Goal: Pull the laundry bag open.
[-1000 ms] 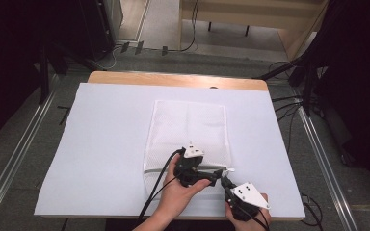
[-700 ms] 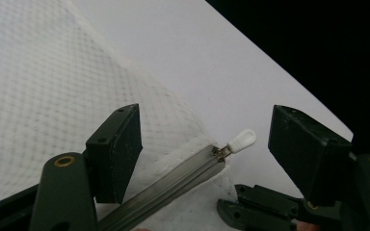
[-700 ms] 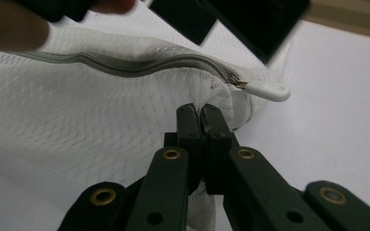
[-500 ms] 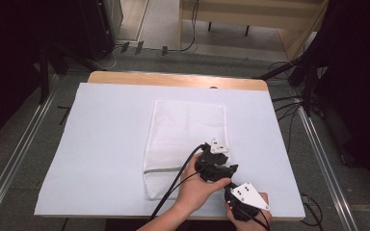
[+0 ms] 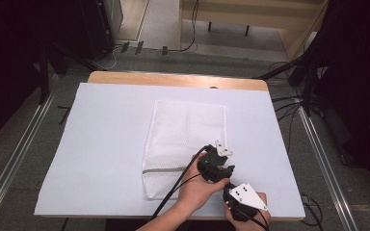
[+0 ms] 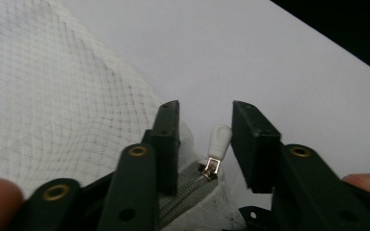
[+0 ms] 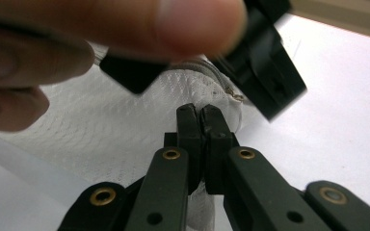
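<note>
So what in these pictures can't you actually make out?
- Right gripper view: what the shut right hand-held gripper pinches; white mesh zip bag lies around its tips, which hide the contact.
- Right gripper view: the bag's far part, covered by a blurred hand.
- Left gripper view: whether the left hand-held gripper, just closing, touches the small white zip pull between its pads.
- High view: the bag's zip end, under both grippers.

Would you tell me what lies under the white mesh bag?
Under the mesh bag lies a pale sheet spread over the wooden table. The bag's weave hides whatever sits directly beneath it, and its contents cannot be told.
</note>
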`<state>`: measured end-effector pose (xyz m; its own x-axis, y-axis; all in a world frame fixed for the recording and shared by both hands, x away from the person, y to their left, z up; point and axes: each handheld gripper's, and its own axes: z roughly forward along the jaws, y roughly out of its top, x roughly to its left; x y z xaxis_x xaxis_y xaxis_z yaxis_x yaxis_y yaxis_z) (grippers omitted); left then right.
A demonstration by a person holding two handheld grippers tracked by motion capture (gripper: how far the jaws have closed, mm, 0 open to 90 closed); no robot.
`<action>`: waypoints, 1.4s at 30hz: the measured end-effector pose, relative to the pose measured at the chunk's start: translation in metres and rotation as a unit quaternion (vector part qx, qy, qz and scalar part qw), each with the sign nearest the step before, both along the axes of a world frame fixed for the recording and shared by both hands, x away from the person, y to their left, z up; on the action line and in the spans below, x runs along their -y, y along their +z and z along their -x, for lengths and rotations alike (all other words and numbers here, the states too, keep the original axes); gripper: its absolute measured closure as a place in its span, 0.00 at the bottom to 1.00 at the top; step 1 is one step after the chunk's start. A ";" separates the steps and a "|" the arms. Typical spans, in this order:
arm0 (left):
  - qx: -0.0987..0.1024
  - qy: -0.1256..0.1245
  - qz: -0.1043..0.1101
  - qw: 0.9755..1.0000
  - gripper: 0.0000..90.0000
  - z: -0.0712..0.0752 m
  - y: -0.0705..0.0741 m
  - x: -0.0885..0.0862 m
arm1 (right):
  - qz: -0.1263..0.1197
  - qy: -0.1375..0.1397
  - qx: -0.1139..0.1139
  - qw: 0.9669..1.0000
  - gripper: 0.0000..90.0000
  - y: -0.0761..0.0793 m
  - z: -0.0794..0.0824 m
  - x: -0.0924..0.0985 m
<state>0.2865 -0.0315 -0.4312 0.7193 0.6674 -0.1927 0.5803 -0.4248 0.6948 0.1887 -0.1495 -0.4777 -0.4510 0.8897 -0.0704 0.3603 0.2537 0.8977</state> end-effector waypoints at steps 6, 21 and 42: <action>-0.040 -0.012 0.071 0.997 0.92 -0.009 0.003 -0.020 | -0.008 -0.002 -0.002 1.000 1.00 0.000 -0.002 0.003; -0.053 -0.010 0.135 0.989 0.92 -0.008 0.001 -0.054 | -0.011 -0.022 -0.003 1.000 1.00 0.005 -0.004 0.007; -0.094 -0.049 0.248 0.963 0.92 -0.011 -0.012 -0.086 | -0.228 0.087 -0.155 0.957 0.49 0.011 -0.034 0.042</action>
<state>0.2973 0.0548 -0.4432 0.6951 0.3912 -0.6032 0.6900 -0.1272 0.7126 0.2225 -0.1916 -0.4670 -0.5324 0.7054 0.4679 0.6148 -0.0578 0.7866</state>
